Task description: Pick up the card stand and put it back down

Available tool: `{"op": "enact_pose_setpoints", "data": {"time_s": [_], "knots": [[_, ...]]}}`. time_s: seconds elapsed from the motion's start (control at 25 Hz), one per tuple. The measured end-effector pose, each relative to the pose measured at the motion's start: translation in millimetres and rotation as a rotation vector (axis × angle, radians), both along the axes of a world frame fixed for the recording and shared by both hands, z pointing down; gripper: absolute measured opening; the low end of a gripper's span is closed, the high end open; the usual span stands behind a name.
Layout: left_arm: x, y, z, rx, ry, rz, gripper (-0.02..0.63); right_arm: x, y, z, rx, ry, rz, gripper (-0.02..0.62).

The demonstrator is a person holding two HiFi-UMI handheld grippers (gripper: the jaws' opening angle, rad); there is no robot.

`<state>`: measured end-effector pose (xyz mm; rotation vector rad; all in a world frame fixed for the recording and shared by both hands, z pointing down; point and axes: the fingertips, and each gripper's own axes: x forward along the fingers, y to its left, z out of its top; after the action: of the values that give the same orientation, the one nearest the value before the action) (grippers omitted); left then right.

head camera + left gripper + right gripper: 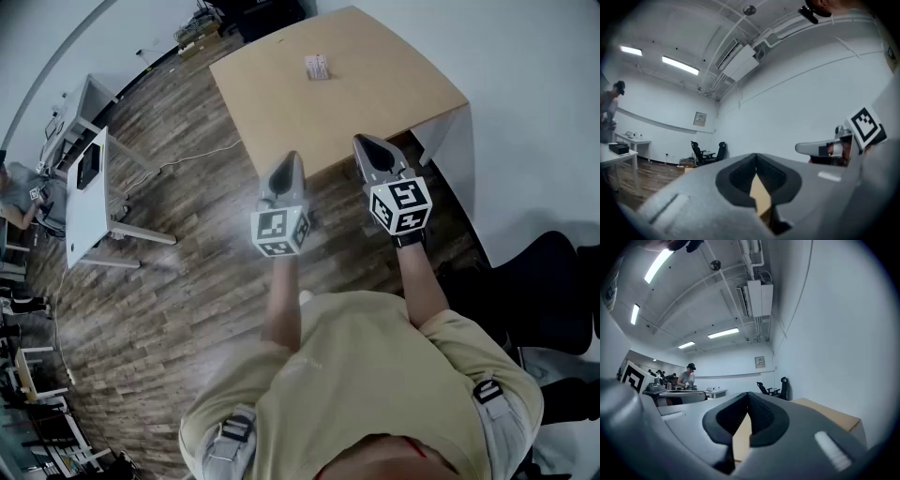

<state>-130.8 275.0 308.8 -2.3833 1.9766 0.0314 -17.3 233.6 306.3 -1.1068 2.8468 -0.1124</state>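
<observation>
The card stand (317, 67) is a small white and pink piece standing on the far part of the tan table (375, 94). Both grippers hang at the table's near edge, well short of the stand. My left gripper (292, 157) is shut with nothing in it, its jaws meeting at the tip (755, 157). My right gripper (364, 141) sits beside it, jaws likewise together and empty (748, 395). Both gripper views tilt up toward the walls and ceiling. A sliver of tan table (760, 197) shows under each pair of jaws, and the stand is hidden in both.
A white desk (89, 187) stands on the wood floor at the left, with a person (19, 192) beyond it. A black chair (553, 281) is at my right. Black office chairs (701, 152) line the far wall. Another person (687, 376) stands at distant desks.
</observation>
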Motion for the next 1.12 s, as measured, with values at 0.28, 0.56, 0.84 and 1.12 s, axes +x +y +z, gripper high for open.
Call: {"op": "enact_pose_setpoints", "data": {"time_s": [0.28, 0.56, 0.84, 1.12], "knots": [[47, 0, 20, -0.048, -0.041, 0.056, 0.003, 36, -12, 20, -0.07, -0.074, 0.014, 0.006], [20, -40, 39, -0.064, -0.003, 0.046, 0.002, 13, -38, 61, -0.117, 0.061, -0.017, 0.006], [-20, -133, 50, -0.063, 0.044, 0.11, 0.003, -21, -126, 85, -0.153, 0.222, 0.061, 0.008], [-96, -229, 13, 0.068, 0.049, 0.139, 0.002, -83, -218, 57, -0.073, 0.212, 0.172, 0.006]]}}
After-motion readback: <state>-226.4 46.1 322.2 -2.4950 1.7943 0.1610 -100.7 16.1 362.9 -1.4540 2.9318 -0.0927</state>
